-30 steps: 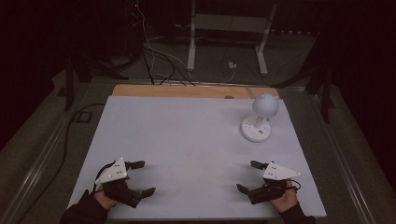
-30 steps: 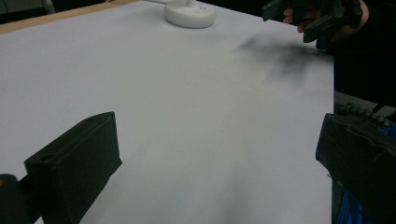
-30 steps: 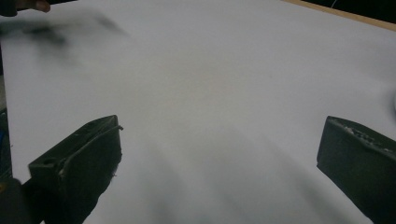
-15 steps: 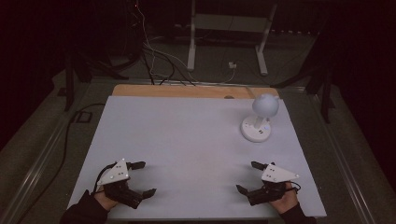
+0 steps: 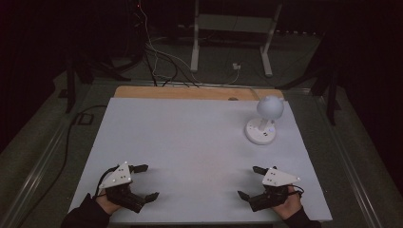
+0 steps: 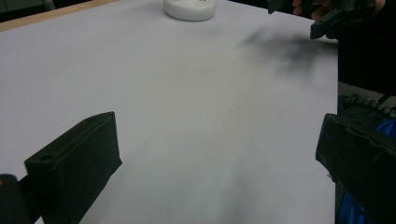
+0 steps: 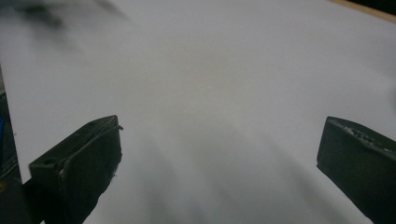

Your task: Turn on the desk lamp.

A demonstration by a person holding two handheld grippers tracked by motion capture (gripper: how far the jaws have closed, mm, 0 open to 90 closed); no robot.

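Your 2 hand-held grippers rest low at the near edge of the white tabletop (image 5: 190,142), left hand-held gripper (image 5: 142,181) and right hand-held gripper (image 5: 251,181) both spread wide, grasping nothing. The white globe lamp (image 5: 264,122) stands far right, well apart from them.

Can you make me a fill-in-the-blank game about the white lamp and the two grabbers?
1. The white lamp stands nearer the ____ gripper.
2. The jaws of the left gripper are ____, with nothing between them.
3. Both grippers rest near the ____ edge of the white table, the person's side.
4. The lamp's round base is coloured ____.

Missing words: right; open; near; white
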